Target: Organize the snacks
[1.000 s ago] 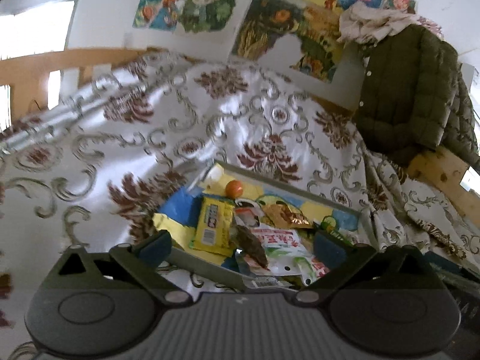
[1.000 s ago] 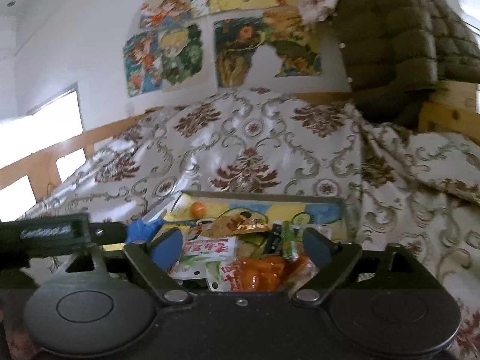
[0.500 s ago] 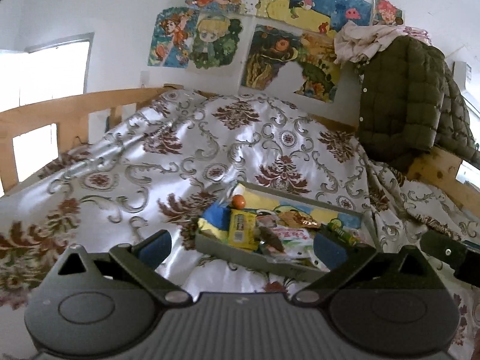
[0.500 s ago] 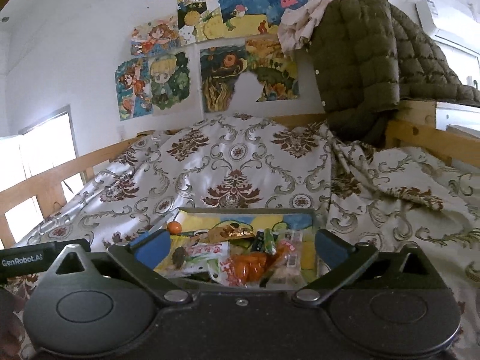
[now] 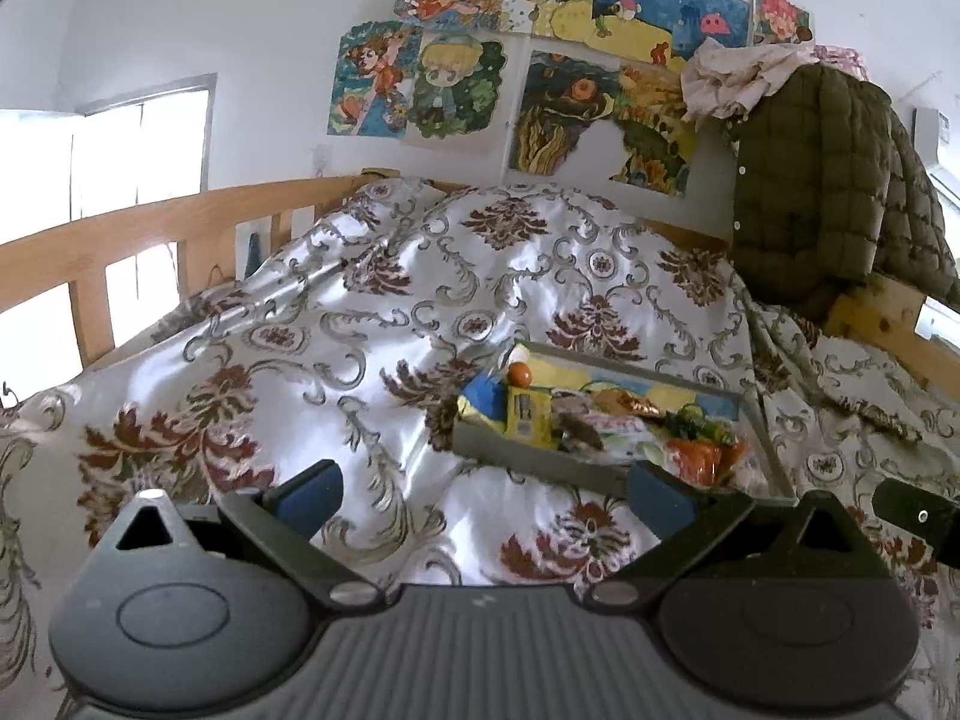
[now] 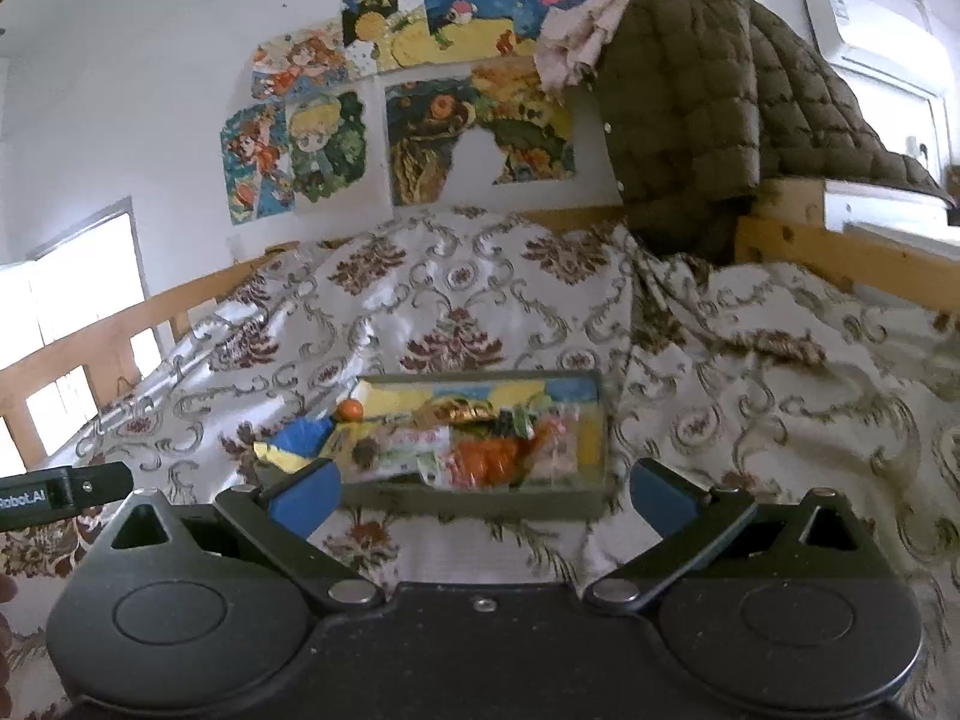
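Now both the left hand-held gripper [image 5: 483, 489] and right hand-held gripper [image 6: 483, 489] have drawn back, wide and empty, from the snack tray [image 6: 480, 501] on the bed [image 5: 336, 324] at 12 o'clock, suggesting organizing is done.

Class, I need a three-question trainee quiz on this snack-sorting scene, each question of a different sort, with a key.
1. True or false: the left gripper grips a snack.
2. Multiple choice: the small round orange fruit lies A) in the shallow grey tray with the picture-printed floor, at its far left corner; B) on the white floral patterned bedspread; C) between the right gripper's fingers.
3. Fill in: the quilted olive-green jacket hangs over the wooden ____.

Key: 1 false, both grippers are open and empty. 2 A. 3 bed frame.
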